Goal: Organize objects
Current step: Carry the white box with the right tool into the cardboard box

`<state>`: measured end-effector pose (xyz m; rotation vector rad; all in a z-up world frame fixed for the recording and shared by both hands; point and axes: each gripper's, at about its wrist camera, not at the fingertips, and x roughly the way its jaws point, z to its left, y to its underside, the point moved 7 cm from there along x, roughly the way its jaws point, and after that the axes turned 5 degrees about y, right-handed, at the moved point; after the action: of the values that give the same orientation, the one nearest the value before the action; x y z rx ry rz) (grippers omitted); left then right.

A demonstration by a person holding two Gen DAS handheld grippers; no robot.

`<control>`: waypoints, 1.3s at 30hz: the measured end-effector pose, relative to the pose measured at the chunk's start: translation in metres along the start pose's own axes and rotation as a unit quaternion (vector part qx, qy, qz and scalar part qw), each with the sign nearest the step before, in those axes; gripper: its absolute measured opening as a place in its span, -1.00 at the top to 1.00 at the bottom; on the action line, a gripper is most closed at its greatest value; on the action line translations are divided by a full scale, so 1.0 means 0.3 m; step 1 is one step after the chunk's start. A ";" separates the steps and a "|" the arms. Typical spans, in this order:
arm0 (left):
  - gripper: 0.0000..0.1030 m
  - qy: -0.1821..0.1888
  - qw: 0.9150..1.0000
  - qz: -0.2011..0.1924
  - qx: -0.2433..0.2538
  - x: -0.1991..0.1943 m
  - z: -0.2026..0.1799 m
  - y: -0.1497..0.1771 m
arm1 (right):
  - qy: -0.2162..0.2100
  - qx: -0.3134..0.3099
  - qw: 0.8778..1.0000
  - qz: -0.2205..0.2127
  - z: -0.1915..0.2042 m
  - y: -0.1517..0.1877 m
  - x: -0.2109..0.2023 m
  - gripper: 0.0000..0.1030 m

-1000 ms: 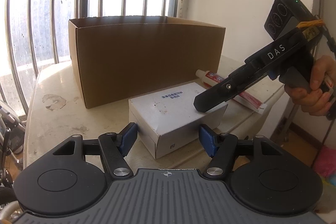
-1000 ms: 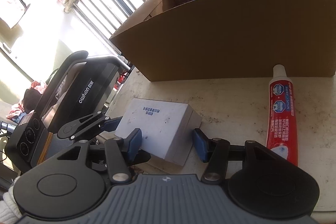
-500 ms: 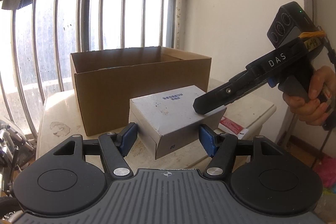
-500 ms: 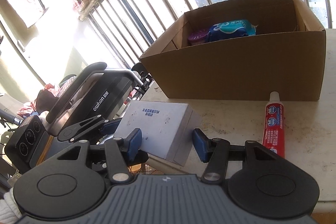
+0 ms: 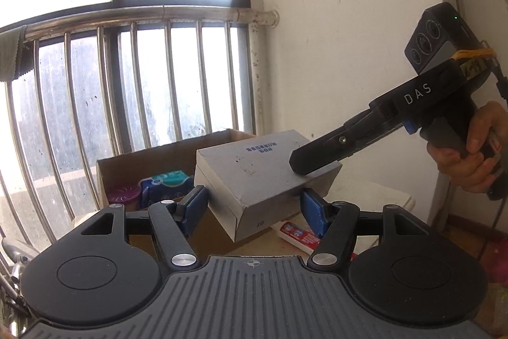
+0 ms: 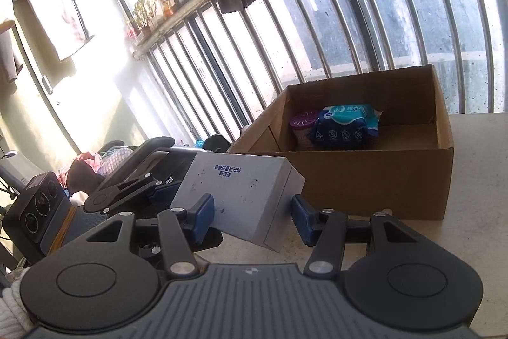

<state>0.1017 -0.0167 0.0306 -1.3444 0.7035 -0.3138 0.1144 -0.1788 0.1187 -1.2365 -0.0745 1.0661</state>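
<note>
Matte grey rectangular box (image 5: 254,177) above corrugated cardboard carton (image 6: 365,177).

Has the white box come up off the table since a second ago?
Yes. The white box, gripped by both grippers, has risen: it lay on the table below the cardboard box's rim, and now hangs level with that rim, with the toothpaste tube beneath it.

left tongs (image 5: 254,205) clamped | right tongs (image 6: 252,215) clamped (both tilted slightly down)
</note>
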 end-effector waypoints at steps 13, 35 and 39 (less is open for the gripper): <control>-0.24 0.020 0.993 0.102 -0.049 0.397 0.204 -0.109 | 0.071 0.010 0.996 0.049 -0.214 -0.316 0.237 -0.14; 0.04 0.060 0.884 0.451 -0.108 0.805 0.369 0.121 | 0.188 0.022 0.931 0.313 -0.488 -0.227 0.734 -0.04; 0.04 0.072 0.888 0.443 -0.103 0.790 0.361 0.132 | 0.198 0.005 0.925 0.324 -0.486 -0.222 0.725 0.00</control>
<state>0.3420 -0.0631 -0.0674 -1.0648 1.4235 0.4152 0.3570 -0.1307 0.0102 -1.4866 0.6956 1.3435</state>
